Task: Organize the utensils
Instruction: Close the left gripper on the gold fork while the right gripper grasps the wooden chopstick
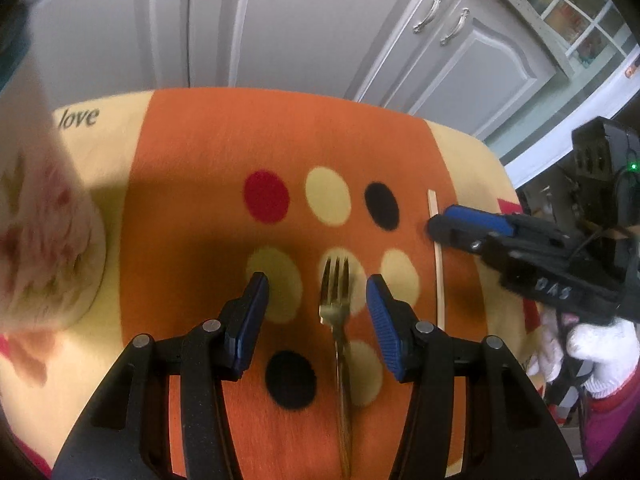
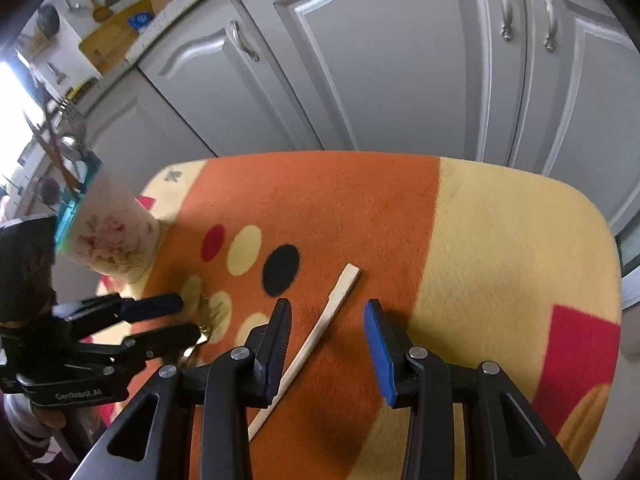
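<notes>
A gold fork (image 1: 338, 312) lies on the orange dotted cloth, tines pointing away. My left gripper (image 1: 318, 300) is open and straddles the fork's head, low over the cloth. A pale wooden stick (image 2: 316, 336) lies to the fork's right; it also shows in the left wrist view (image 1: 439, 272). My right gripper (image 2: 326, 320) is open and hovers over the stick, which lies nearer its left finger. A flowered utensil cup (image 2: 116, 236) with a teal rim stands at the cloth's left side and holds several utensils. In the right wrist view the left gripper (image 2: 190, 316) sits over the fork's tines.
The cloth (image 1: 280, 140) covers a small table with rounded far corners (image 2: 580, 216). Grey cabinet doors (image 2: 400, 60) stand close behind it. A gloved hand (image 1: 592, 344) holds the right gripper at the table's right edge.
</notes>
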A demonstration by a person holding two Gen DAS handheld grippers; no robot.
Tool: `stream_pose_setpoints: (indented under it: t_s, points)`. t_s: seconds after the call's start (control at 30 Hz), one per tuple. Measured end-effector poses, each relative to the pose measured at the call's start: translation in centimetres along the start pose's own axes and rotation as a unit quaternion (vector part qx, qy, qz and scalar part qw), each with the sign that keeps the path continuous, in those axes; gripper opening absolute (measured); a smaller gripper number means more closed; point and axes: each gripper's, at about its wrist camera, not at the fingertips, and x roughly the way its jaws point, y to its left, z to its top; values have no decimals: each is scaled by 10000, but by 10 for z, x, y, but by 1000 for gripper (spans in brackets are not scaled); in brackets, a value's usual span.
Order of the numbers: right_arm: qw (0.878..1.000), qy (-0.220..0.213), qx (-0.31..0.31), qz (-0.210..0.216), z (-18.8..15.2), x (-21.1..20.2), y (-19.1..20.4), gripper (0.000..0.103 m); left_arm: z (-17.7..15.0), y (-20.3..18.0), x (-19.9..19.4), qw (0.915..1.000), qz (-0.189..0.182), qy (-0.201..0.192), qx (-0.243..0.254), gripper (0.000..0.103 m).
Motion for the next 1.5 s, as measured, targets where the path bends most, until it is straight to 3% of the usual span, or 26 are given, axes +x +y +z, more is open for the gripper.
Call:
stream_pose_setpoints:
  t_s: [0.13,0.23,0.33,0.77,0.87,1.17,1.23,1.3,1.37,1.43,1.5]
  points:
    - [9994,-39,-318,-89,10,7,9,37,7,-8,6,9995,115,21,280,38]
    - [9972,79,-731,-117,14,10,14,29,10,-11,9,9987,141,100,476,22]
    - [9942,226,-1056,5,13,11,16,25,12,-10,10,9983,22,200,545,13]
    - [9949,229,-977,-51,21,16,21,25,2,-9,3,9982,-23,339,489,13]
    - [9948,89,-1009,-96,16,12,24,7,-4,-10,-4,9985,-37,267,466,13]
    - [9951,201,-972,-10,6,5,22,5,-7,-8,-34,9990,-54,-32,448,12]
    - [9955,290,-895,-66,8,7,18,7,-9,-7,-43,9989,-21,-88,455,12]
    - [9968,319,-724,-51,14,9,15,30,-11,-7,-51,9989,-11,-137,445,12]
    - [9970,355,-682,22,18,12,18,30,-12,-7,-56,9989,13,-180,442,12]
    - [9955,289,-870,-232,21,18,28,26,-13,-7,-63,9987,24,-238,444,12]
    - [9947,253,-934,-354,23,21,33,10,-14,-7,-70,9986,15,-305,432,12]
